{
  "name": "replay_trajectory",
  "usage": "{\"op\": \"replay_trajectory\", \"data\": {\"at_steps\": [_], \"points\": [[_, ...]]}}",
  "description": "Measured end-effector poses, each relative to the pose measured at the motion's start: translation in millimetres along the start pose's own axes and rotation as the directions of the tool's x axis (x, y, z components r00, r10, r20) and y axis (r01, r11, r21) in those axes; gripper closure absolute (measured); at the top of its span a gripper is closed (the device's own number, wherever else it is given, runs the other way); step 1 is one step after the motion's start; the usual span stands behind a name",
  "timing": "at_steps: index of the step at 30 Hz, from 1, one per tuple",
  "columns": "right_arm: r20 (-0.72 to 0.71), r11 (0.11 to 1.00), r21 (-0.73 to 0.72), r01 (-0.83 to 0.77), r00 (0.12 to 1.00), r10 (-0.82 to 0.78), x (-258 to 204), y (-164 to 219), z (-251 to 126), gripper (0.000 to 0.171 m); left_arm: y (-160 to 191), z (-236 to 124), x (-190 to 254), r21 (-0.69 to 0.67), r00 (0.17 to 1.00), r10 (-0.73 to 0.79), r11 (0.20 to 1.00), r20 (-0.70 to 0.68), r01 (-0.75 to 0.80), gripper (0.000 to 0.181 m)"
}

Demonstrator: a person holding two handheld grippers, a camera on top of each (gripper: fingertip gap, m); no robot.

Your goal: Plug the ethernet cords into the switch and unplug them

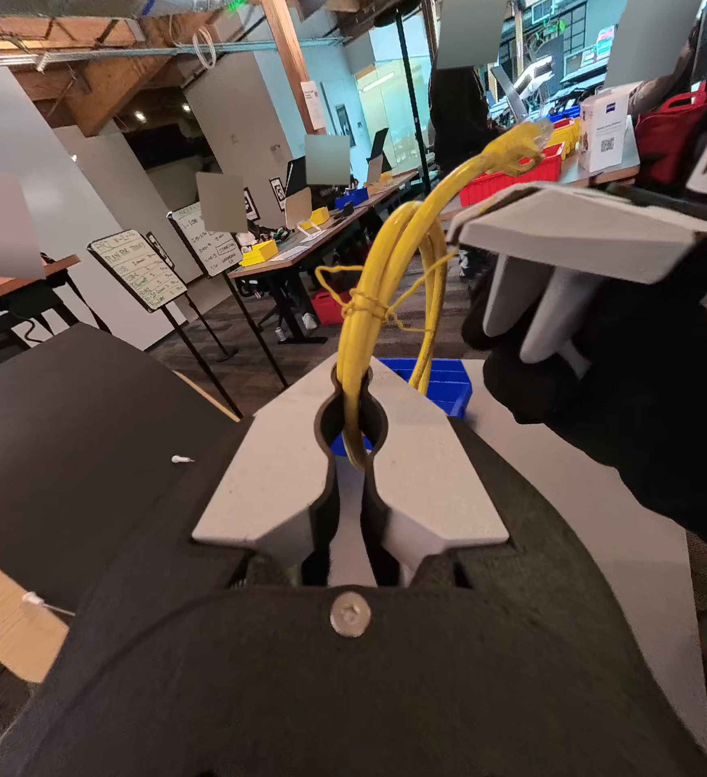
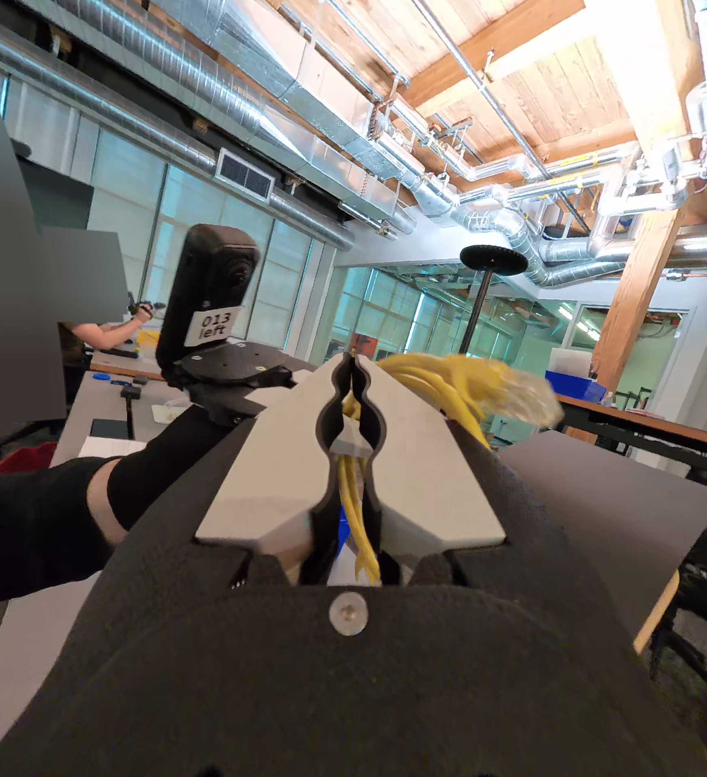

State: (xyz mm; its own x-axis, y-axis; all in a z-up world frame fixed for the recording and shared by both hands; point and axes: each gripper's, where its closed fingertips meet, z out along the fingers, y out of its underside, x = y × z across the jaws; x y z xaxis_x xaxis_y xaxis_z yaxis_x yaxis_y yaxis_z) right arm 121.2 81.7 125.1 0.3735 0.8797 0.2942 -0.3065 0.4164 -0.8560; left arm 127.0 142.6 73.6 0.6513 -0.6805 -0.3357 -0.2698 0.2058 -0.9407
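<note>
My left gripper point(image 1: 351, 370) is shut on a coiled yellow ethernet cord point(image 1: 389, 252), bound by a thin yellow twist tie point(image 1: 364, 309). The coil rises out of the jaws, and its clear plug point(image 1: 532, 128) points up and right. My right gripper point(image 1: 454, 229) comes in from the right, level with the top of the coil. In the right wrist view my right gripper point(image 2: 353, 357) is shut, with a thin yellow end of the tie at its tips. The cord point(image 2: 440, 378) and its blurred plug point(image 2: 524, 395) lie just beyond. No switch is in view.
A blue bin point(image 1: 444, 387) sits on the white table point(image 1: 595, 525) under the cord. A black mat point(image 1: 70, 420) lies to the left. The left gripper's camera point(image 2: 213, 294) stands left of my right gripper. Whiteboards on stands point(image 1: 141, 269), tables with coloured bins and people are farther back. My right fingertips sit around 7 cm from my left ones.
</note>
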Motion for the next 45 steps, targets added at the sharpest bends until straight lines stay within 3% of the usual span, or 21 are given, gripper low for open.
{"op": "replay_trajectory", "data": {"at_steps": [7, 17, 21, 23, 28, 32, 36, 41, 45], "points": [[0.086, 0.979, -0.136, 0.151, 0.986, -0.140, -35.6, 26.6, 21.2, 0.171, -12.8, -3.6, -9.0, 0.022, 0.999, -0.020, 1.000, 0.029, 0.020, 0.181], [-0.030, 0.962, -0.219, 0.162, 0.985, -0.172, 12.7, 27.3, -6.2, 0.171, -29.7, -36.7, -44.2, 0.136, 0.987, -0.159, 0.978, 0.020, 0.155, 0.181], [0.026, 0.945, -0.290, 0.154, 0.988, -0.153, 17.4, 33.9, -16.9, 0.171, -3.6, -45.1, -70.7, 0.071, 0.985, -0.124, 0.991, 0.119, 0.116, 0.181], [0.117, 0.905, -0.415, 0.091, 0.992, -0.046, 16.0, 65.5, -23.7, 0.171, 15.9, -49.8, -81.1, 0.034, 0.980, -0.130, 0.991, 0.150, 0.126, 0.181], [0.124, 0.715, -0.699, 0.021, 0.988, 0.092, 30.9, 180.4, -40.2, 0.171, 69.4, -65.4, -101.0, -0.071, 0.967, -0.116, 0.988, 0.227, 0.135, 0.181], [0.104, 0.541, -0.841, -0.016, 0.976, 0.191, 22.4, 277.5, -50.2, 0.171, 102.1, -75.2, -104.5, -0.131, 0.963, -0.128, 0.978, 0.235, 0.162, 0.181], [0.075, 0.458, -0.886, -0.072, 0.953, 0.295, -1.8, 347.4, -50.4, 0.171, 126.4, -83.5, -106.5, -0.168, 0.962, -0.149, 0.967, 0.230, 0.190, 0.181], [0.046, 0.387, -0.917, -0.095, 0.939, 0.341, -25.2, 399.1, -53.1, 0.171, 149.0, -83.4, -103.3, -0.216, 0.966, -0.151, 0.956, 0.210, 0.197, 0.181], [-0.005, 0.346, -0.928, -0.140, 0.932, 0.363, -25.1, 415.4, -59.6, 0.146, 159.0, -80.6, -100.5, -0.240, 0.970, -0.149, 0.951, 0.194, 0.194, 0.181]]}}
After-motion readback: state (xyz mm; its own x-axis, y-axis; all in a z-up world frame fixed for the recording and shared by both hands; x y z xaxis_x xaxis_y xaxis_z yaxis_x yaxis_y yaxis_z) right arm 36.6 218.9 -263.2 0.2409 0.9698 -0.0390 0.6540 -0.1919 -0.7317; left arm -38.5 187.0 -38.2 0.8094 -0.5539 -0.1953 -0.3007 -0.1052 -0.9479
